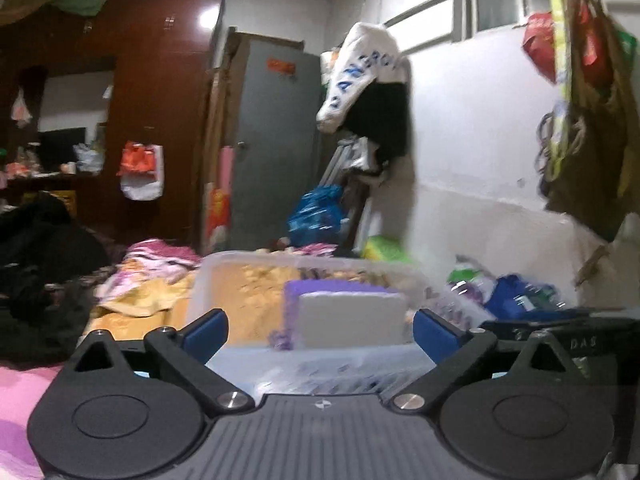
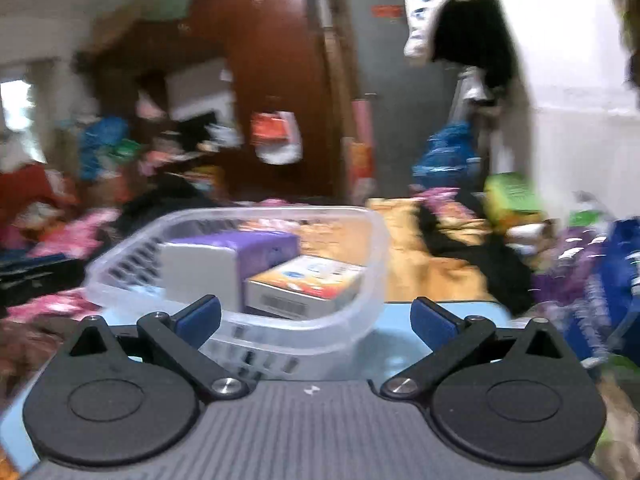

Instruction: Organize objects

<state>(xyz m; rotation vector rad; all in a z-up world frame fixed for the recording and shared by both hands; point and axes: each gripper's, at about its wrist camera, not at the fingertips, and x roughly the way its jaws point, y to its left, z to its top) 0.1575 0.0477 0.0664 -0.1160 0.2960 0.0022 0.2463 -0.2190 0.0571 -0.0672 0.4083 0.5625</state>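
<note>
**Both grippers spread at the clear basket**

Between your left fingers (image 1: 208, 334), which are spread wide and hold nothing, sits the clear plastic basket (image 1: 224, 272), its near wall just ahead of the tips. Inside it, straight ahead of the left gripper (image 1: 320, 334), a purple box (image 1: 294, 292) stands with its pale end (image 1: 352, 320) facing you.

Your right gripper (image 2: 316, 318) is spread too, empty, with the same basket (image 2: 372, 240) ahead and a little left of centre; its near rim lies between the fingers (image 2: 202, 314). The purple box (image 2: 268, 248) sits toward the left finger, and an orange-and-white carton (image 2: 308, 284) lies flat just beside it. The basket rests on a light blue surface (image 2: 400, 344); the view is blurred.
</note>
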